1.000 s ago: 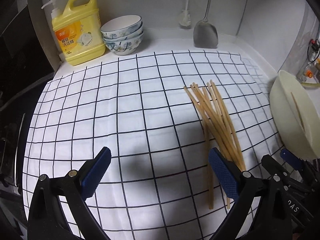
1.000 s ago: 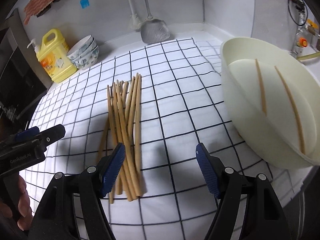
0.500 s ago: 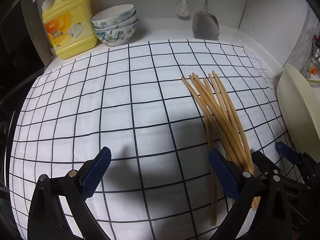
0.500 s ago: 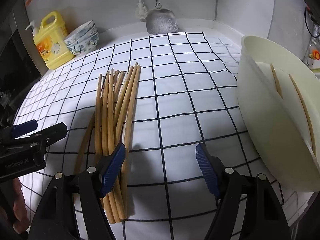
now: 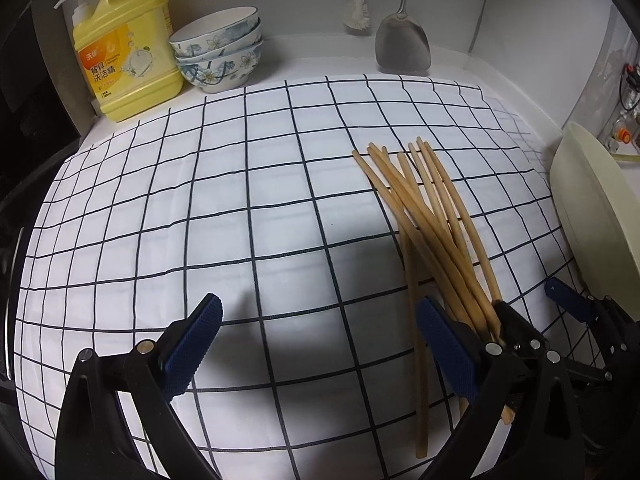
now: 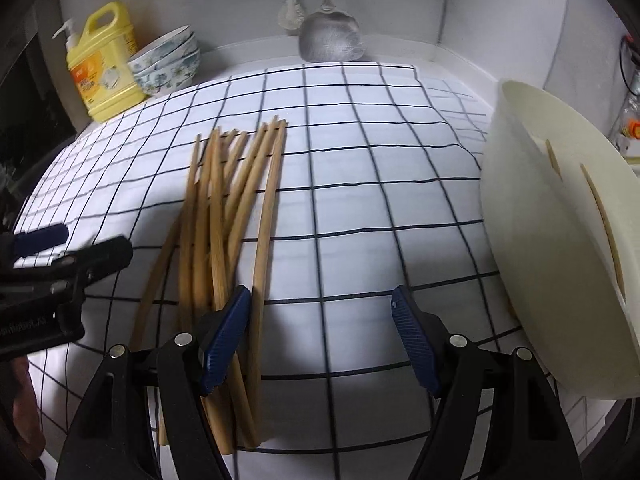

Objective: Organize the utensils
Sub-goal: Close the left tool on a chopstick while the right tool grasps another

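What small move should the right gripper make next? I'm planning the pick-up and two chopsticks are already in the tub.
Probably slide the right gripper sideways toward the chopsticks so one stick sits between its open jaws. Now only bare cloth lies between them; the bundle sits just outside one pad, and the tub waits on the other side.

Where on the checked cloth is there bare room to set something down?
Free: the wide cloth between the detergent bottle, bowls and chopsticks; also between chopsticks and basin. Crowded: the chopstick pile, near both tongs.
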A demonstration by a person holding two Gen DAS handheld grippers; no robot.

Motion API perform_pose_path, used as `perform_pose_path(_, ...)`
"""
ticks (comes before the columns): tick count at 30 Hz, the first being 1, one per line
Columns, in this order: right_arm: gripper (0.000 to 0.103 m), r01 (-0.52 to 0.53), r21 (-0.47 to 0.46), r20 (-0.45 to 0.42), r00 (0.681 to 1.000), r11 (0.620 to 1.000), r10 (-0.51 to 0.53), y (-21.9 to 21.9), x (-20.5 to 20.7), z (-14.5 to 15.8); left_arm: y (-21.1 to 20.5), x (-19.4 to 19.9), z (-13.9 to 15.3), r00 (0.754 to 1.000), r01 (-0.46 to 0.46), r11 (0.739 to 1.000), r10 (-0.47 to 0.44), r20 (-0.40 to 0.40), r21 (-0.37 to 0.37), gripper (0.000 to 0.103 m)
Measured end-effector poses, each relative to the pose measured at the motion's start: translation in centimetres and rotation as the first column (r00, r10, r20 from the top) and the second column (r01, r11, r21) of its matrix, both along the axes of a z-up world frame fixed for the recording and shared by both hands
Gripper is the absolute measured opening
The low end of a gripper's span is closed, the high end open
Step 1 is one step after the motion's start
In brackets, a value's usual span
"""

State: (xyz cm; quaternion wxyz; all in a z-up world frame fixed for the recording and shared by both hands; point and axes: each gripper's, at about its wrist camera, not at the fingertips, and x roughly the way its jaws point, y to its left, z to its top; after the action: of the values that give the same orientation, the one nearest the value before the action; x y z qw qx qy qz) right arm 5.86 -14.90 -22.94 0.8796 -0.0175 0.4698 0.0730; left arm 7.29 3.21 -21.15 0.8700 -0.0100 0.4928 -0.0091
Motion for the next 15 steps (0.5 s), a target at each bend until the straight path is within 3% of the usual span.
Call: perform_pose_path(15,0.07,0.039,0.012,0.001,0.999,0.999,-0.039,-1.5,-0.3,0.2,-2.1,-0.1,-2.1,0.998,0.049,0.998,-0.047,-0.028,0.051,0.096)
